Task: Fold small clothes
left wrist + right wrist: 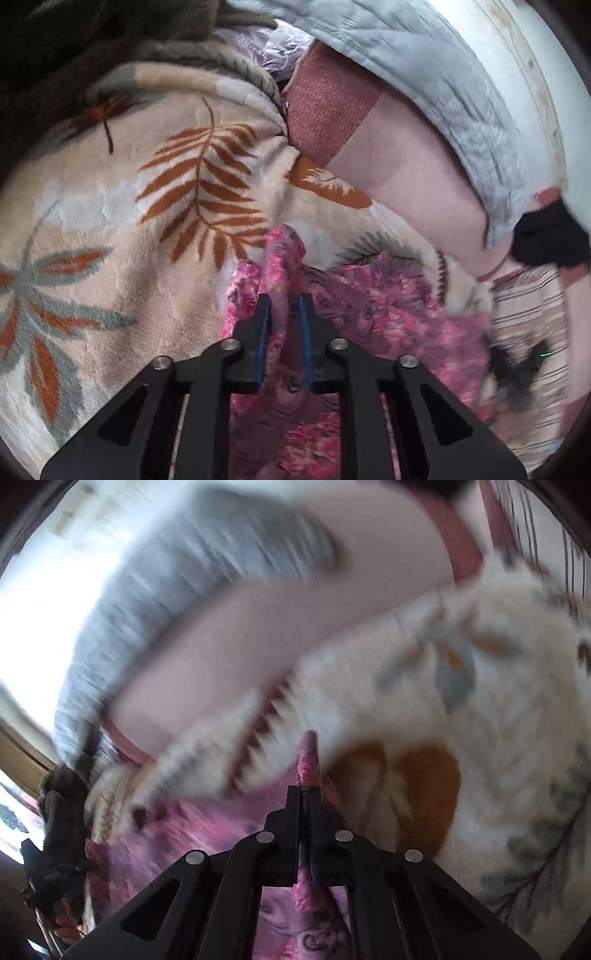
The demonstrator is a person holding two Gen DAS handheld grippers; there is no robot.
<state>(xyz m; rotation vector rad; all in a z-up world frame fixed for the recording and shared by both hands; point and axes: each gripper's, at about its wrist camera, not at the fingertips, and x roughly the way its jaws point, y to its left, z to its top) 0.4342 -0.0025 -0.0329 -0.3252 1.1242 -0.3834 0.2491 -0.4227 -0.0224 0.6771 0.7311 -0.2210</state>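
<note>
A small pink floral garment (388, 314) lies on a cream fleece blanket with rust and grey leaves (129, 221). My left gripper (286, 302) is shut on a bunched edge of the garment, which sticks up between the blue-padded fingers. In the right wrist view, blurred by motion, my right gripper (304, 794) is shut on another pinched fold of the same pink garment (184, 827), over the blanket (480, 701). The right gripper also shows as a dark blur in the left wrist view (521, 373).
A grey quilted cover (443, 92) lies along the far side on a pink sheet (424, 184). A black cloth (550, 240) sits at the right. A dark brown fleece (92, 55) is bunched at the far left. A striped fabric (528, 332) lies at the right.
</note>
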